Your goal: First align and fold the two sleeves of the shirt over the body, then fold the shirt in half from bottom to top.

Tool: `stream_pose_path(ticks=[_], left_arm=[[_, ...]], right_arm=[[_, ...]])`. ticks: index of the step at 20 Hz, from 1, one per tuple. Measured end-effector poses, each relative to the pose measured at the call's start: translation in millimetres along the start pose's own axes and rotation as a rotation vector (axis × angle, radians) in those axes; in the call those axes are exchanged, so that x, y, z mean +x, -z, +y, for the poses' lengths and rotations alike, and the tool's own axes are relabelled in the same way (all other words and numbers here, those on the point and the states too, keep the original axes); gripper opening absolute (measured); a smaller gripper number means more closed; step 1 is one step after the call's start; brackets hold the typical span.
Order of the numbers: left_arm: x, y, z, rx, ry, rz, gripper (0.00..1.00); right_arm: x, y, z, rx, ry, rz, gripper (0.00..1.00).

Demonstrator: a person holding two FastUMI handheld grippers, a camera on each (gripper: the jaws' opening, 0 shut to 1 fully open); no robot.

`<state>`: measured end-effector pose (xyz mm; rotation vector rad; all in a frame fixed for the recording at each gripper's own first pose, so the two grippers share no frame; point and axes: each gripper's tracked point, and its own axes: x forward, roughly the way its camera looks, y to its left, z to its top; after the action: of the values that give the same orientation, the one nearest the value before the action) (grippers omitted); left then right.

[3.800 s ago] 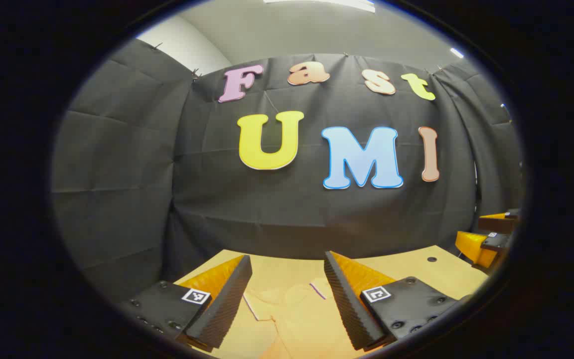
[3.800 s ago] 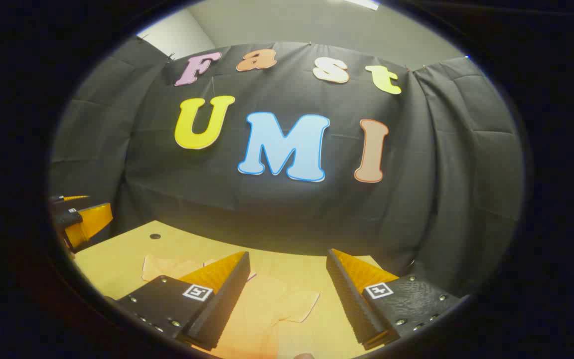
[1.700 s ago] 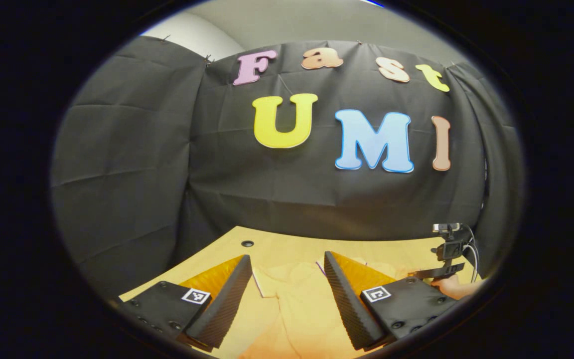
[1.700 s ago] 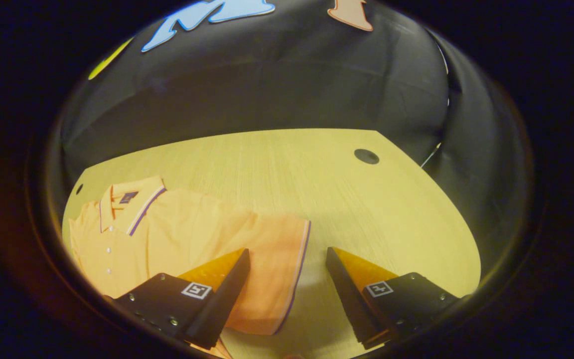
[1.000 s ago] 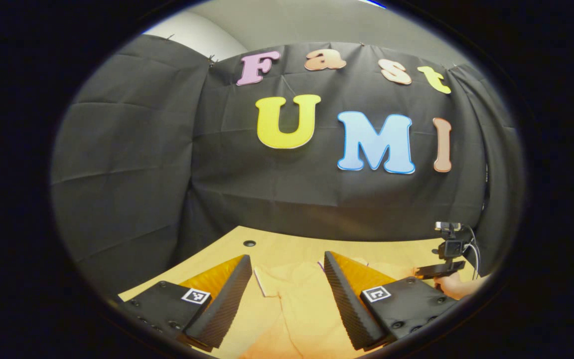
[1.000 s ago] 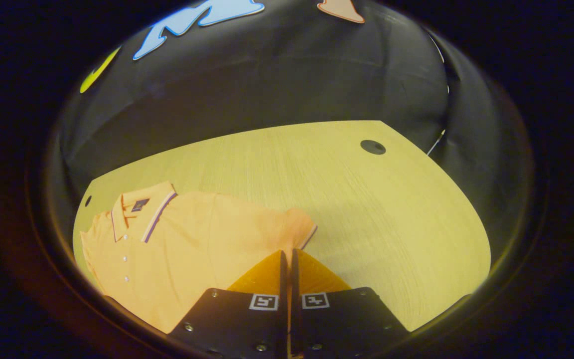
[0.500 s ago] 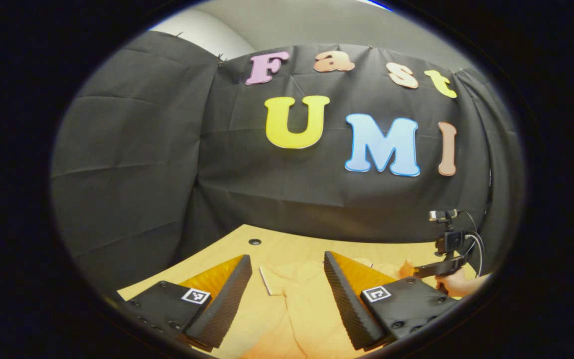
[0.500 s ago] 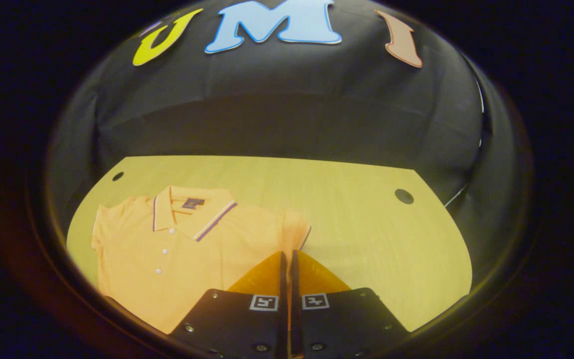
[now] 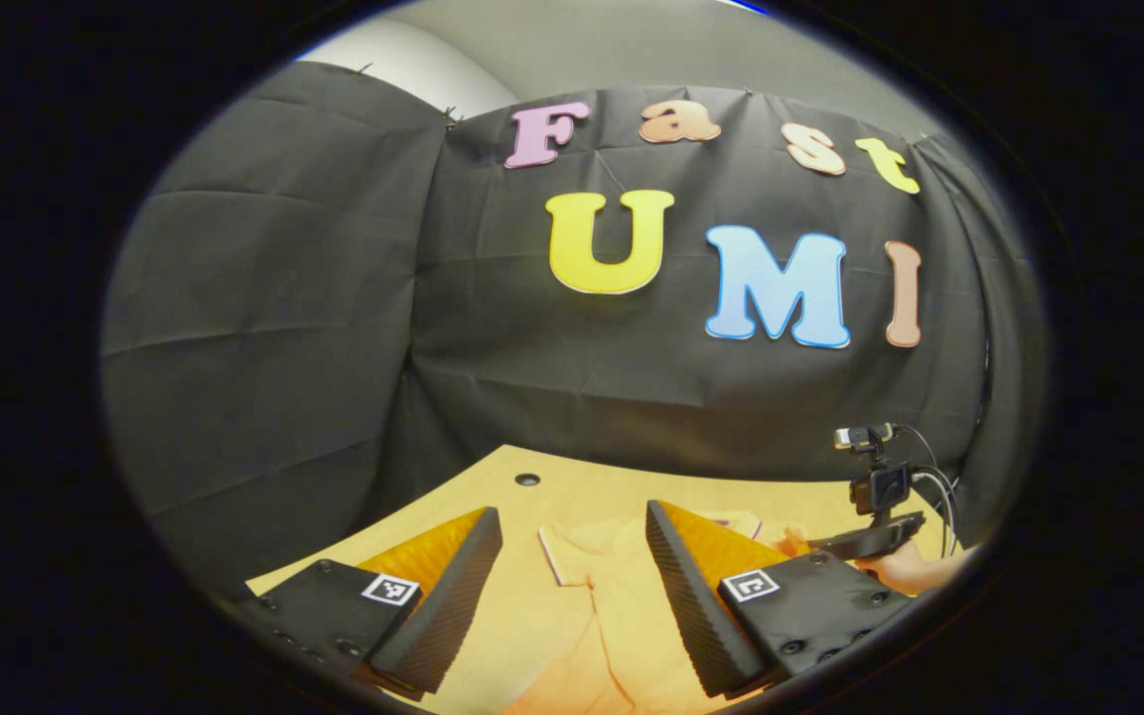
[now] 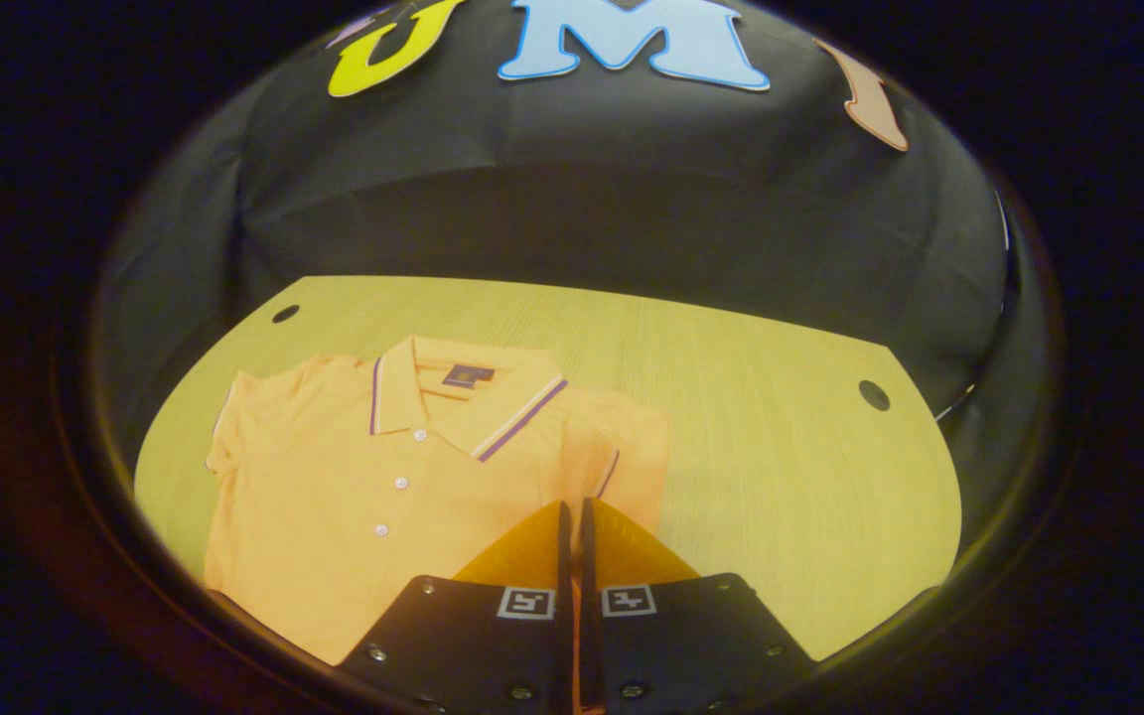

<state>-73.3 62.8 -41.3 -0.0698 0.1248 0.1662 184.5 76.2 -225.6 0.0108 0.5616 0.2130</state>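
An orange polo shirt [image 10: 373,487] lies face up on a pale wooden table [image 10: 751,447], collar [image 10: 463,392] toward the booth's black wall, buttons running down the placket toward the near edge. In the right gripper view the right gripper [image 10: 572,516] sits at 6 o'clock with its fingers pressed together on the cloth of the right sleeve [image 10: 622,452], which is lifted and doubled in toward the body, its striped cuff showing just above the fingertips at 12 o'clock from them. The other sleeve [image 10: 224,417] lies flat at 9 o'clock from the collar, spread out toward the table's edge. Round holes mark the tabletop at 10 o'clock [image 10: 285,314] and 3 o'clock [image 10: 873,394]. In the left gripper view the left gripper [image 9: 572,541] hangs above the near part of the shirt [image 9: 602,596] with its fingers wide apart and nothing between them; the flat sleeve's edge shows in the gap. At 4 o'clock in that view a hand [image 9: 915,571] holds the right gripper's handle, with a small camera [image 9: 875,477] and cables mounted above it.
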Motion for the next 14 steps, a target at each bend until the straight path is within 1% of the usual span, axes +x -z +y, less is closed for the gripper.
stream_pose_path(ticks=[2, 6, 8, 10, 11, 12, 13, 14], left_arm=[[-3, 1, 5, 0.003, -0.008, 0.004, 0.94], [-5, 6, 12, 0.000, -0.019, 0.016, 0.94], [-3, 7, 12, -0.006, -0.018, 0.021, 0.94], [1, 7, 12, -0.009, -0.009, 0.025, 0.94], [2, 8, 12, -0.011, -0.001, 0.028, 0.94], [5, 8, 11, -0.013, 0.008, 0.029, 0.94], [7, 9, 9, -0.016, 0.020, 0.033, 0.94], [9, 11, 7, -0.019, 0.032, 0.036, 0.94]], right_arm=[[5, 4, 6, -0.011, -0.008, 0.014, 0.03], [11, 13, 12, -0.013, -0.013, 0.044, 0.07], [10, 14, 12, -0.002, -0.018, 0.055, 0.10], [7, 12, 14, 0.014, -0.032, 0.054, 0.17], [4, 8, 17, 0.021, -0.044, 0.049, 0.30], [0, 7, 18, 0.023, -0.048, 0.040, 0.41], [-6, 2, 20, 0.026, -0.053, 0.031, 0.54], [-10, -1, 24, 0.029, -0.061, 0.018, 0.63]])
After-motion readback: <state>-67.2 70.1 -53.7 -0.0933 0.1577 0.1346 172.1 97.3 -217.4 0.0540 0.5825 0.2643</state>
